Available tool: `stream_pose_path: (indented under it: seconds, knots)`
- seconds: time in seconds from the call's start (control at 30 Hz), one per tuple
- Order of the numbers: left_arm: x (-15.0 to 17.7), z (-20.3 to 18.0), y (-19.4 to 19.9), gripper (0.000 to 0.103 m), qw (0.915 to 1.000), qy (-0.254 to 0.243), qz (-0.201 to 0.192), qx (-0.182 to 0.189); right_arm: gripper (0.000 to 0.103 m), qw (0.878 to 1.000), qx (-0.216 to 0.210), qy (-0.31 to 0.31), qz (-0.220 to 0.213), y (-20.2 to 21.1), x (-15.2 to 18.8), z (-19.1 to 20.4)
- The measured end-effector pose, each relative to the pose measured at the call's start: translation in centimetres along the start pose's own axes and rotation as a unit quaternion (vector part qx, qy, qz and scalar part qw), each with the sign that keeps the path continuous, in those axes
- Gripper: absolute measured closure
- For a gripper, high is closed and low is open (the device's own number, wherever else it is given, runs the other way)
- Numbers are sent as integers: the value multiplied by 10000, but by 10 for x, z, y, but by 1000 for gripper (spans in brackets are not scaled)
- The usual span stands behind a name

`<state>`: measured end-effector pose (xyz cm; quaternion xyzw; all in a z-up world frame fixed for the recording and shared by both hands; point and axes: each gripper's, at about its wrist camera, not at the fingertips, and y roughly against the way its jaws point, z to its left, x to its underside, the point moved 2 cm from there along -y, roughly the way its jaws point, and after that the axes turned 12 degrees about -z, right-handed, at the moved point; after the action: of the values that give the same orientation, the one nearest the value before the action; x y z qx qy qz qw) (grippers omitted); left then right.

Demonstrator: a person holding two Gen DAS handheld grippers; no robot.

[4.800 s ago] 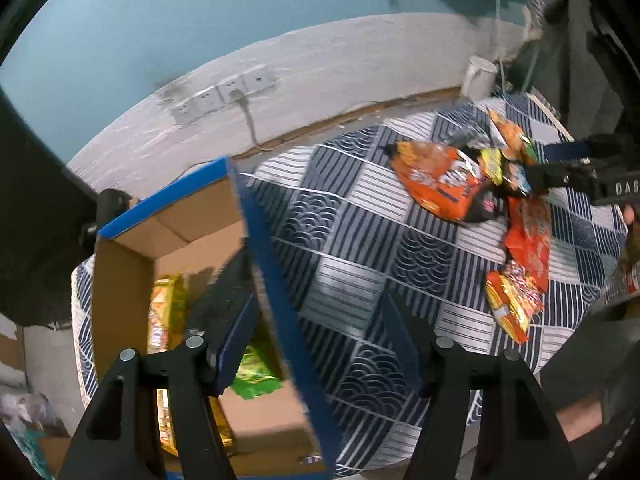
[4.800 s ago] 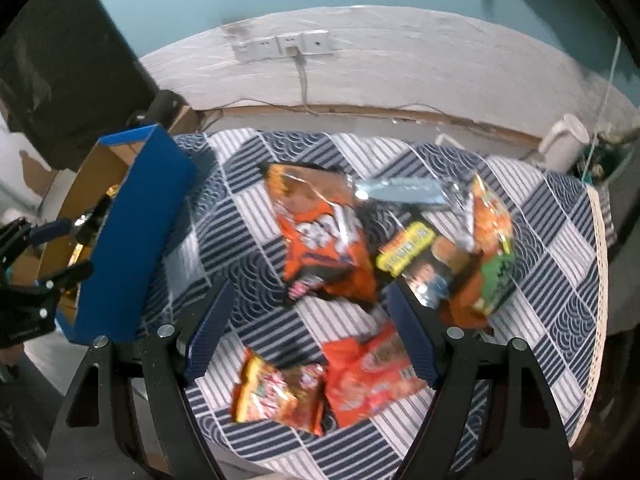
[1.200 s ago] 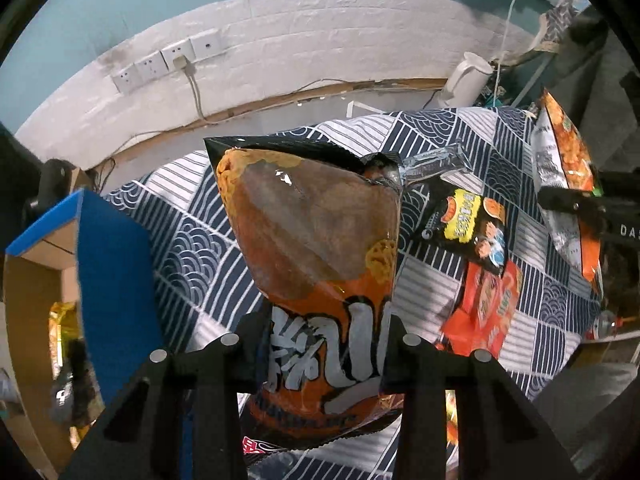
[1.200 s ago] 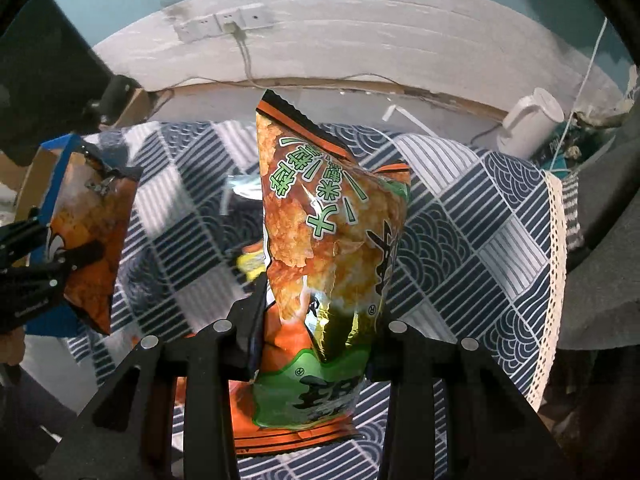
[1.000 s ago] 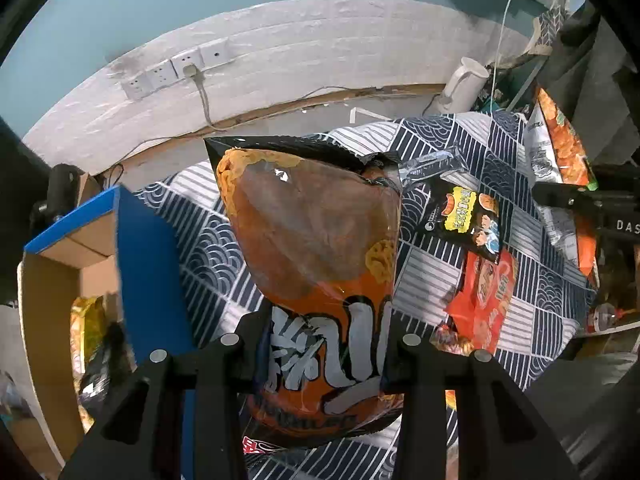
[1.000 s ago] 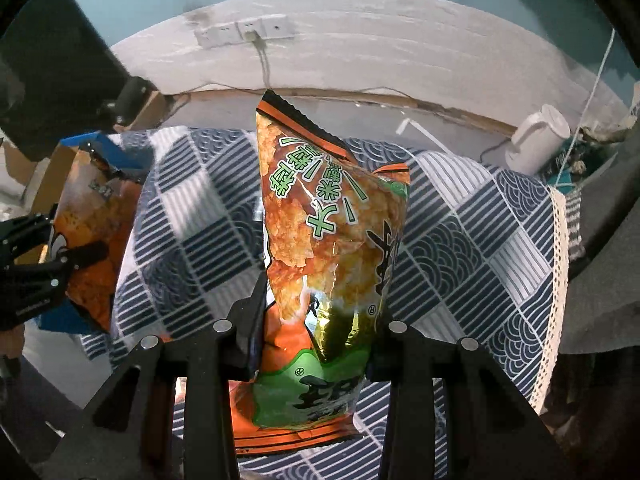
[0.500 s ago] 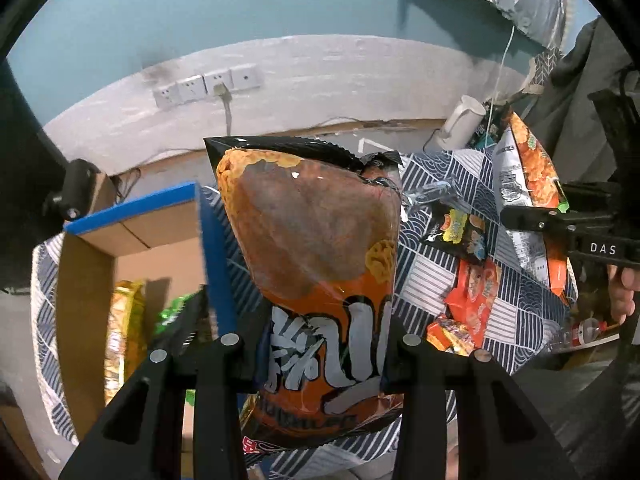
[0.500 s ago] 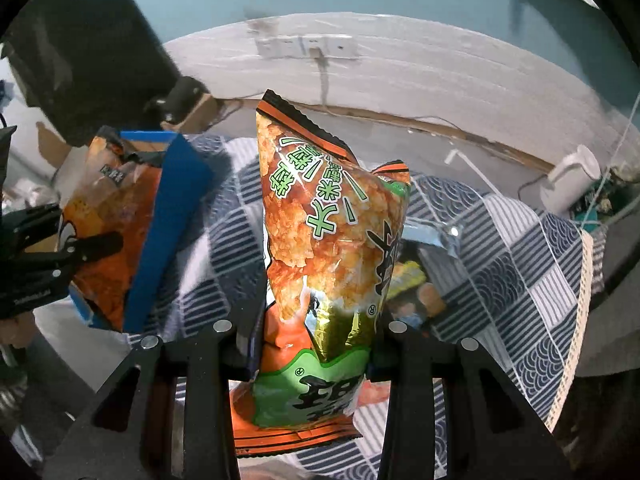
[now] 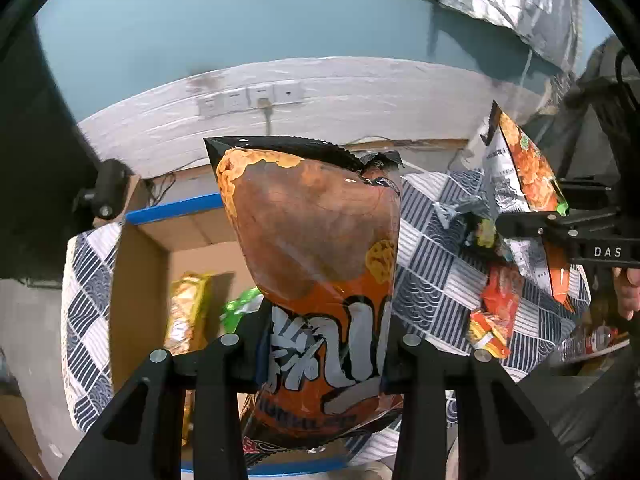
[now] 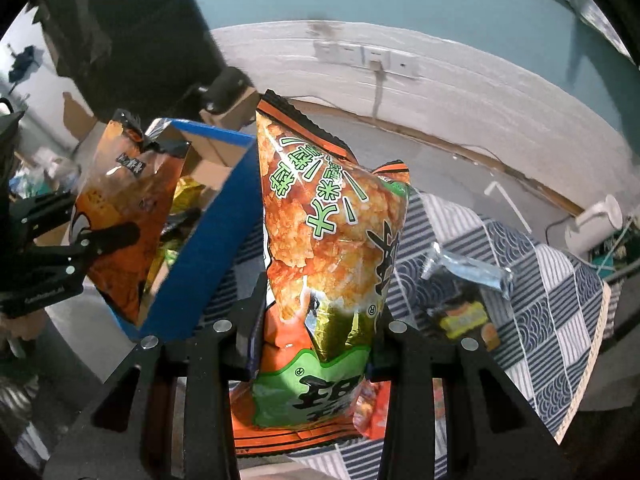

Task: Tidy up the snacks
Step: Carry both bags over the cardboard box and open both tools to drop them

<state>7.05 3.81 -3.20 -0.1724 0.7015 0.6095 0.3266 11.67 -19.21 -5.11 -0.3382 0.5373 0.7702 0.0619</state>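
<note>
My left gripper (image 9: pixel 324 344) is shut on a large orange and black snack bag (image 9: pixel 316 248), held upright above the open cardboard box with blue edges (image 9: pixel 172 210). The box holds a yellow packet (image 9: pixel 184 304) and a green packet (image 9: pixel 240 306). My right gripper (image 10: pixel 316 332) is shut on an orange and green snack bag (image 10: pixel 332 240), held upright just right of the box's blue wall (image 10: pixel 208 248). The right wrist view shows the left gripper (image 10: pixel 80 236) and its orange bag (image 10: pixel 120 208) over the box.
The table has a blue and white patterned cloth (image 10: pixel 552 292). On it lie a silver packet (image 10: pixel 468 268), a small dark packet with yellow (image 10: pixel 464 316) and red packets (image 9: pixel 496 312). A white kettle (image 10: pixel 592 224) stands at the back right. Wall sockets (image 9: pixel 248 98) are behind.
Both grippers have moved left with their bags. The left bag is now over the open box, and the right bag has come up beside the box's blue wall.
</note>
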Motion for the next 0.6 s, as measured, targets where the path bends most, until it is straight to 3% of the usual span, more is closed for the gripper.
stream_pose_path:
  seconds: [0.6]
  knots:
    - [27,108,2,63,9971,380,83,-659,67,9968,-448,561,348,-67,-38,96]
